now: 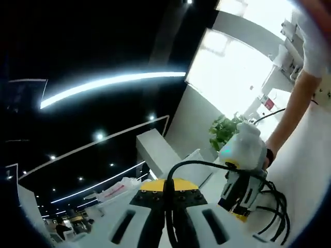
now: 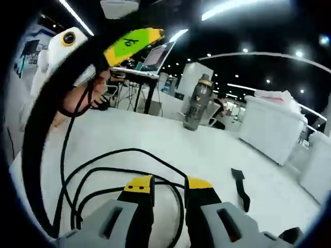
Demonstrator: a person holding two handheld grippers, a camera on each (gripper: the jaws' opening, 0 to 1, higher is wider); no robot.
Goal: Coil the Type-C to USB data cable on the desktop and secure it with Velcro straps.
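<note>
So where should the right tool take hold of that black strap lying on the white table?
Probably at the near, narrower end of the flat black Velcro strap. It lies flat and free on the white table, to the right of the right tool, clear of the black cable loops. Come from above, jaws across its narrow width.

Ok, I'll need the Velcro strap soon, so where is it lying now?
In the right gripper view, the Velcro strap lies flat on the white table, off to the right of the hand-held gripper, clear of the black cable loops.
</note>
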